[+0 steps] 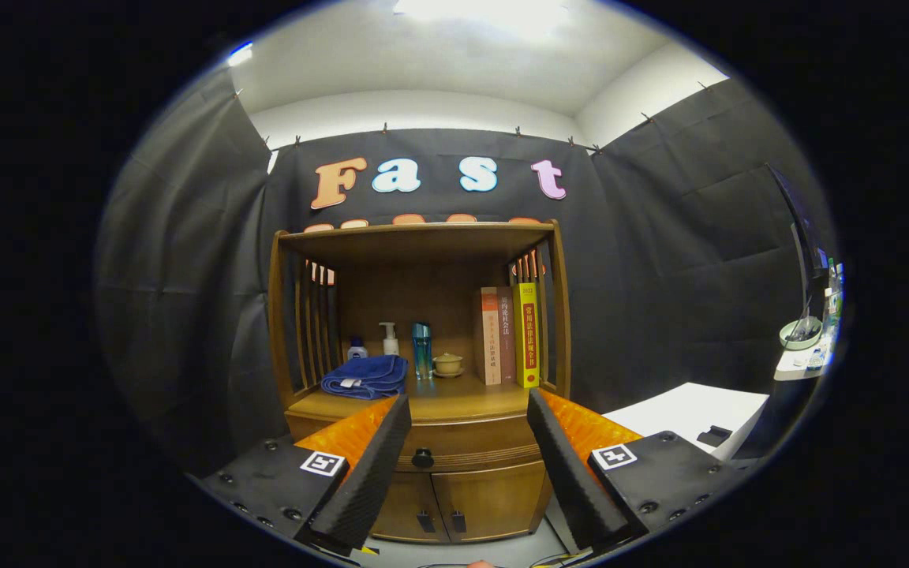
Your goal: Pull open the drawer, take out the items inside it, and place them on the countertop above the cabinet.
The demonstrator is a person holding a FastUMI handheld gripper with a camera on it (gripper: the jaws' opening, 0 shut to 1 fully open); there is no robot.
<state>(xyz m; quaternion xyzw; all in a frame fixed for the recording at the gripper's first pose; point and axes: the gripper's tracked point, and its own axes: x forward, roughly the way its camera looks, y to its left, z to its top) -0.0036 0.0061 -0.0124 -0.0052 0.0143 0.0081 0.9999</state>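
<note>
drawer (pixel 462 443) below the countertop (pixel 454 402) closed, knob (pixel 422 457) untouched; gripper (pixel 469 410) fingers spread, holding nothing; all steps remain.

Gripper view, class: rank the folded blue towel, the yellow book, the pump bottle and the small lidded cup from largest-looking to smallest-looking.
1. Folded blue towel
2. Yellow book
3. Pump bottle
4. Small lidded cup, close to the bottle in area, so that pair is uncertain.
All stand on the cabinet countertop, beyond the open jaws of the gripper.
</note>
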